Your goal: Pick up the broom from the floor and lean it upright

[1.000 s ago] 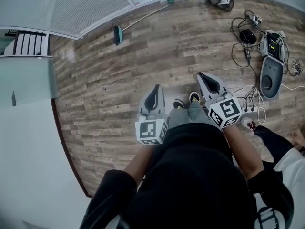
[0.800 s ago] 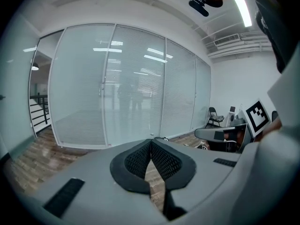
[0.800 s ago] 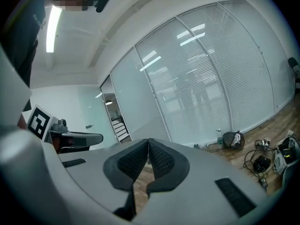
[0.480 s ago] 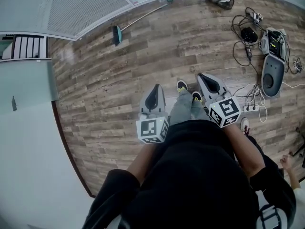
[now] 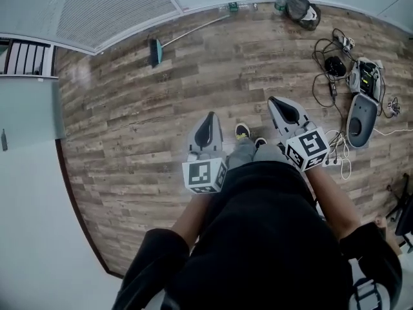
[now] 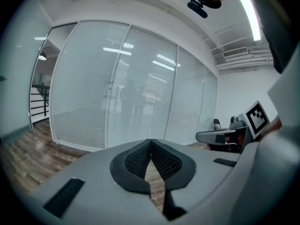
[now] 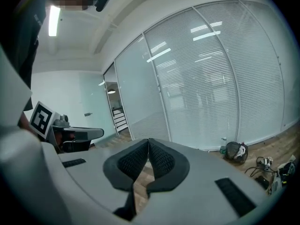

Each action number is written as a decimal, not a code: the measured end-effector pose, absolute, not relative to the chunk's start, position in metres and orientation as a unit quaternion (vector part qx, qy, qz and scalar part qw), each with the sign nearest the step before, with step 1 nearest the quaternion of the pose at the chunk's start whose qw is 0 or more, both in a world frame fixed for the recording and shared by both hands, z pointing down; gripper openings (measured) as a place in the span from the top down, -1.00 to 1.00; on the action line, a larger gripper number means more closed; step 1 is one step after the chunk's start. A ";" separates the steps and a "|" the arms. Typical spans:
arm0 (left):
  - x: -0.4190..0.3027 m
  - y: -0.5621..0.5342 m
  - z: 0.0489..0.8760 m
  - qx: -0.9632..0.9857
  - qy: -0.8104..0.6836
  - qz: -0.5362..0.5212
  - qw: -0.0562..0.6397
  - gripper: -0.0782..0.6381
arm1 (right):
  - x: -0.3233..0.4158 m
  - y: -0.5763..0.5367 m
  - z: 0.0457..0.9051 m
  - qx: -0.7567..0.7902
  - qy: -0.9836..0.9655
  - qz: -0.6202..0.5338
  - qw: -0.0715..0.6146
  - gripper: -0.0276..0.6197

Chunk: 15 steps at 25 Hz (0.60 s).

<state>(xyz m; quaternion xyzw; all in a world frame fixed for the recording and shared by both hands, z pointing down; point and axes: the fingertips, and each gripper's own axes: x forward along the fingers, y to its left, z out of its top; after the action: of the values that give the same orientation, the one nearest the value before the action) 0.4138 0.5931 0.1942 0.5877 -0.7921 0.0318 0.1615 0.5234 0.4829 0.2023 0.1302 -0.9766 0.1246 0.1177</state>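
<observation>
The broom (image 5: pixel 182 35) lies flat on the wood floor at the far side, close to the glass wall, its teal head (image 5: pixel 155 51) toward the left and its thin handle running up to the right. My left gripper (image 5: pixel 208 123) and right gripper (image 5: pixel 276 102) are held out in front of the person's body, well short of the broom. Both are shut with nothing between the jaws. In the left gripper view the dark pads (image 6: pixel 140 159) meet at the tips, as do those (image 7: pixel 160 159) in the right gripper view. Neither gripper view shows the broom.
A glass wall with blinds (image 5: pixel 116 8) runs along the far side. A dark bag (image 5: pixel 301 8) and a bottle (image 5: pixel 280 0) stand by it. Cables, a power strip and grey devices (image 5: pixel 359 112) lie on the floor at the right. The person's shoes (image 5: pixel 242 132) show between the grippers.
The person has walked forward with both grippers held out and shut. The broom and the floor clutter have shifted in the head view as the camera moved.
</observation>
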 end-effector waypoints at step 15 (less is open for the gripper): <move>0.323 0.554 0.202 0.545 -0.817 0.006 0.186 0.72 | 0.437 0.446 0.198 0.093 -0.979 0.113 0.143 0.86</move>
<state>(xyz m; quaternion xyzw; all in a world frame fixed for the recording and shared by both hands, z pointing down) 0.3226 0.5541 0.2023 0.5451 -0.8174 0.0060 0.1864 0.4368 0.4465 0.1982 0.0929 -0.9789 0.1132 0.1427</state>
